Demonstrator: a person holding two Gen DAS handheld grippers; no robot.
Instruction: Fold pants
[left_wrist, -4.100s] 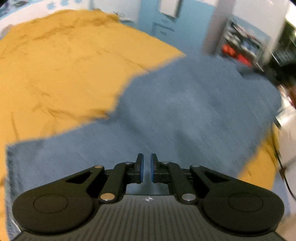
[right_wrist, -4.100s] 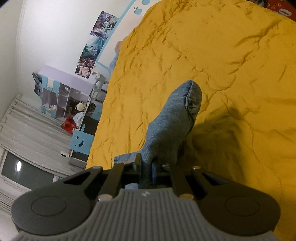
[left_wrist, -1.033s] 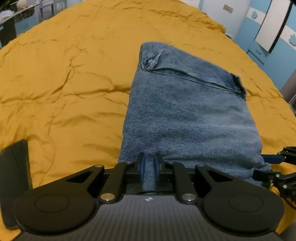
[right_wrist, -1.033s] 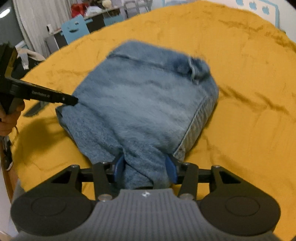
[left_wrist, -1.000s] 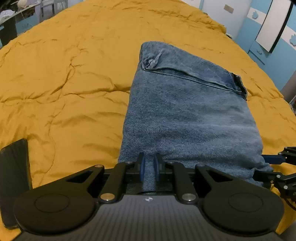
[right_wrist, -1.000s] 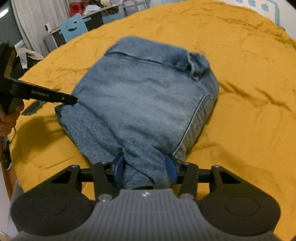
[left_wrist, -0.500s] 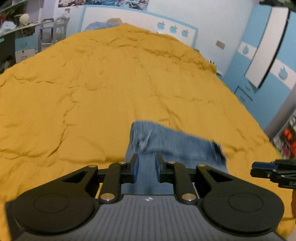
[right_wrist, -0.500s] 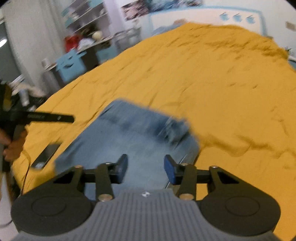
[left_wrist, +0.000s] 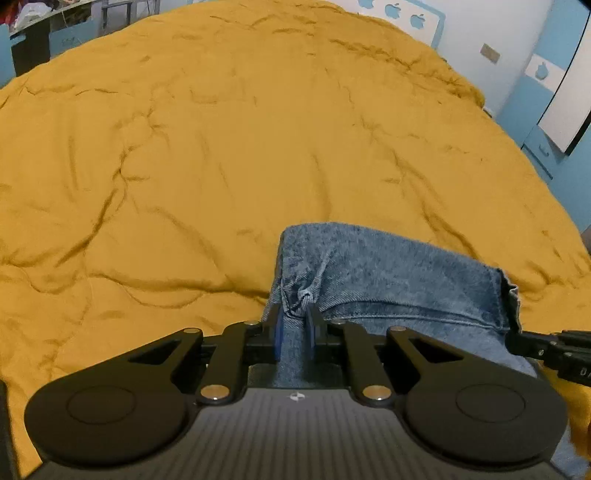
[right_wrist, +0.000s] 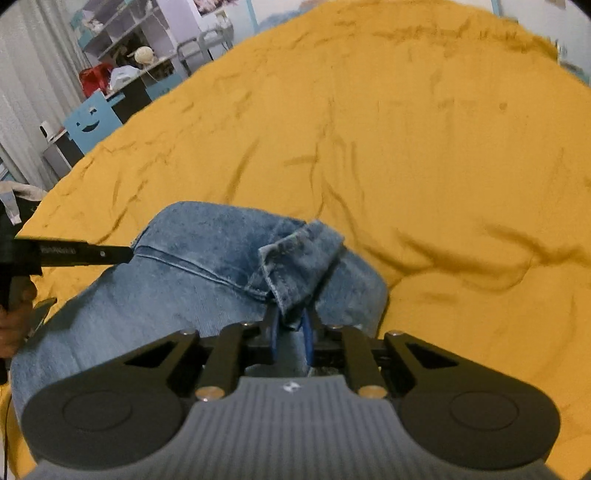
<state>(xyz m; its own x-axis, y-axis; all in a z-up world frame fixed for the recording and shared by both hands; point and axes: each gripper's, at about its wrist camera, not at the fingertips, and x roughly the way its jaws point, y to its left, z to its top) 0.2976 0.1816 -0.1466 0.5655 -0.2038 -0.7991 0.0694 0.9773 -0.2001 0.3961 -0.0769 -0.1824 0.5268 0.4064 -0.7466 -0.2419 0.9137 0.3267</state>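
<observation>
Left wrist view, folded pants (left_wrist: 388, 280) lying crosswise, left gripper (left_wrist: 294, 334) and right gripper (right_wrist: 290, 334) clamping waistband corners.

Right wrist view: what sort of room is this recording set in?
Most likely a child's bedroom: a bed under a mustard-yellow quilt, blue jeans on it, cluttered shelves, and a blue chair with a smiley face at the desk.
</observation>
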